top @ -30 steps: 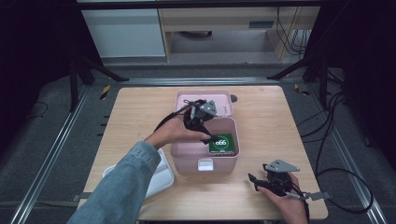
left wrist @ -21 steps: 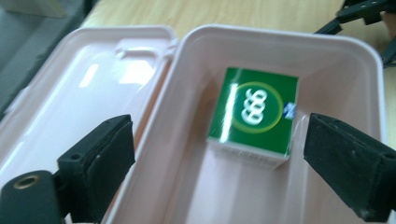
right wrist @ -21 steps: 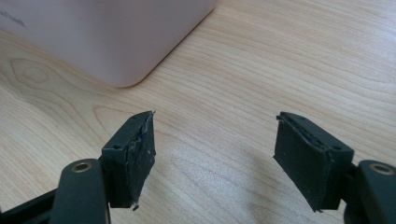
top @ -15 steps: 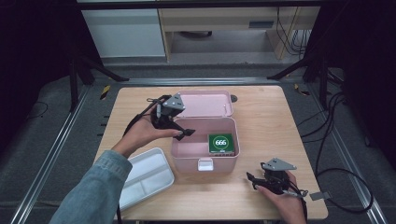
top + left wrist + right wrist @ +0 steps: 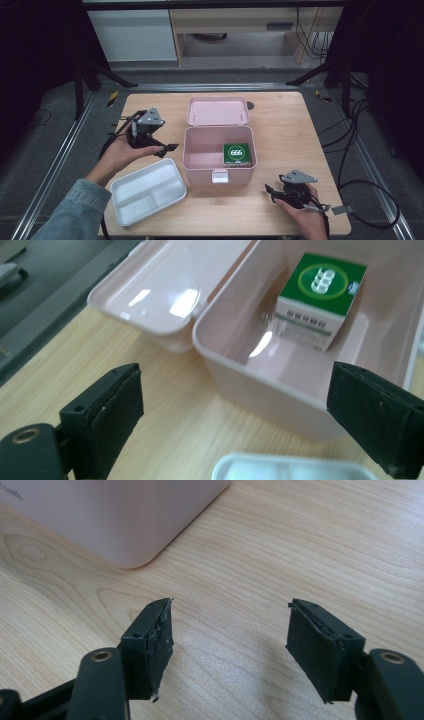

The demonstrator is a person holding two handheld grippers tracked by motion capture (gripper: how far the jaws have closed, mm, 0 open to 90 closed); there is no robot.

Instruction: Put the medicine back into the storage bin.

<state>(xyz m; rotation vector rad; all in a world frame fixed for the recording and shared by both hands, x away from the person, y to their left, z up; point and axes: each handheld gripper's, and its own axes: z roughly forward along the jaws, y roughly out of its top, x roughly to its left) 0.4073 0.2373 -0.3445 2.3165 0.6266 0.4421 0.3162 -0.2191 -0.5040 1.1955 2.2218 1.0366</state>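
A pale wooden table [image 5: 300, 130] stands on grey floor [image 5: 60, 150]. Beyond it, far, sit a white cabinet [image 5: 132, 32] and perhaps a wooden shelf unit [image 5: 240, 22]; dark surrounds.

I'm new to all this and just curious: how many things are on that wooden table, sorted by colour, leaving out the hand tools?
Pink: 1, the open box with its hinged lid
Green and white: 1, the small carton inside the box
White: 1, the divided tray
Total: 3
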